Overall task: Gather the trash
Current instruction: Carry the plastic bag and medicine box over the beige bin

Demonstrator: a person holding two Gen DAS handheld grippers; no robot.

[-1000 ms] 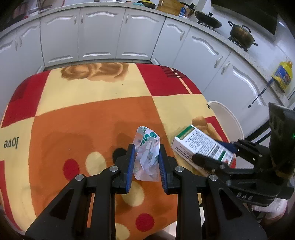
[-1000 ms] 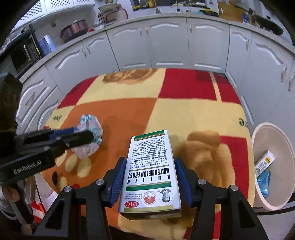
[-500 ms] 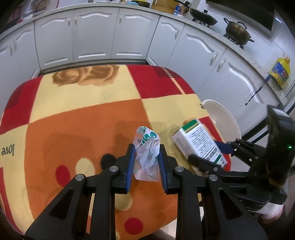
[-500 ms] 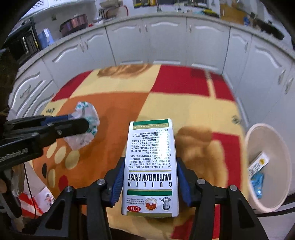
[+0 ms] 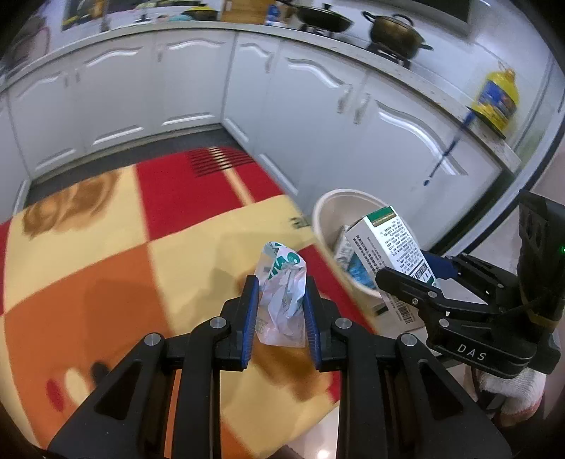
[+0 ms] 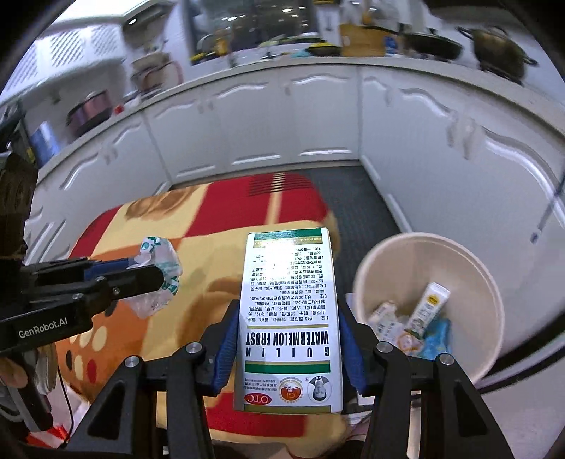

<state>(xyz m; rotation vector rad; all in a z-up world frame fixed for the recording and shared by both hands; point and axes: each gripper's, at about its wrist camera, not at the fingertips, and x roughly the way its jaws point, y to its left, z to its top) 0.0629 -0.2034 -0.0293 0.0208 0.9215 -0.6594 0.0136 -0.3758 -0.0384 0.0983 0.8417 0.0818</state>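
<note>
My left gripper (image 5: pixel 279 303) is shut on a crumpled white-and-green plastic wrapper (image 5: pixel 282 293), held above the table's right edge; it also shows in the right wrist view (image 6: pixel 157 279). My right gripper (image 6: pixel 287 339) is shut on a white-and-green medicine box (image 6: pixel 287 317) marked "Watermelon Frost"; the box also shows in the left wrist view (image 5: pixel 392 243), held over the near rim of a cream bin (image 5: pixel 328 219). The bin (image 6: pixel 381 254) stands on the floor right of the table and holds several pieces of trash.
The table wears a red, orange and yellow checked cloth (image 5: pixel 106 247). White kitchen cabinets (image 5: pixel 317 99) run behind and to the right. Pots (image 5: pixel 392 31) and a yellow oil bottle (image 5: pixel 496 97) stand on the counter.
Both grippers have moved right, off the table's middle toward the bin, each still holding its item. The box now hangs at the bin's rim.
</note>
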